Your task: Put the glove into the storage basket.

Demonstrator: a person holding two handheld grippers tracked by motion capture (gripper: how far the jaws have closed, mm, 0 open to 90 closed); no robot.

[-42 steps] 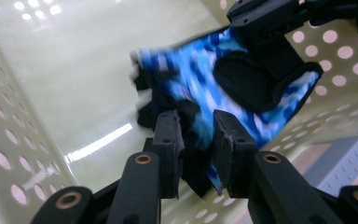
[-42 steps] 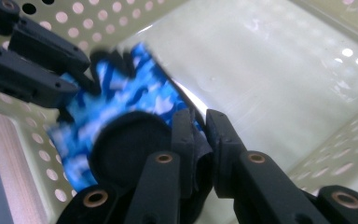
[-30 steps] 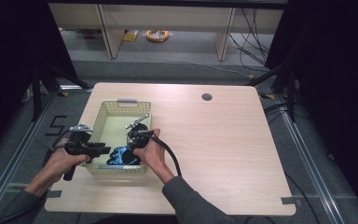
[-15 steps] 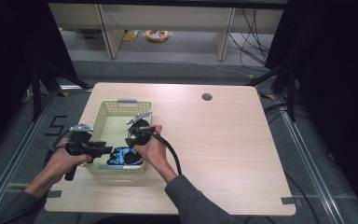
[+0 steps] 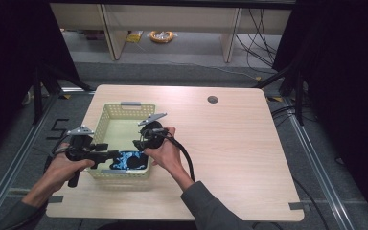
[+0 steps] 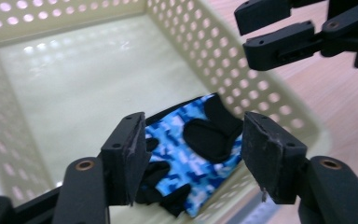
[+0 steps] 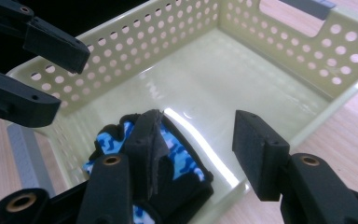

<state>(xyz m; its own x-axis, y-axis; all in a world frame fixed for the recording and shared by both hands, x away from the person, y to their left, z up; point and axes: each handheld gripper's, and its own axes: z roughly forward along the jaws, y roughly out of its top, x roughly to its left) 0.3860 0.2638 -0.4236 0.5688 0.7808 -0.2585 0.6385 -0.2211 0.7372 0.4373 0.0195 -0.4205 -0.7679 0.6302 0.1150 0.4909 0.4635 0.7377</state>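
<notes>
Since both jaw pairs have just been opening, empty, the blue camo glove (image 6: 193, 149) lies loose in the basket's (image 5: 106, 114) near corner: lift left gripper (image 6: 193, 158) and right gripper (image 7: 200, 149) straight up, clear of the rim.

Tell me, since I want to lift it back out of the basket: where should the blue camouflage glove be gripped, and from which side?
Probably from above, at the cuff edge of the glove facing the basket's middle. It lies flat on the floor against the near wall, so only that side leaves the jaws room. Both grippers' jaws have just been opening, nothing between them.
</notes>
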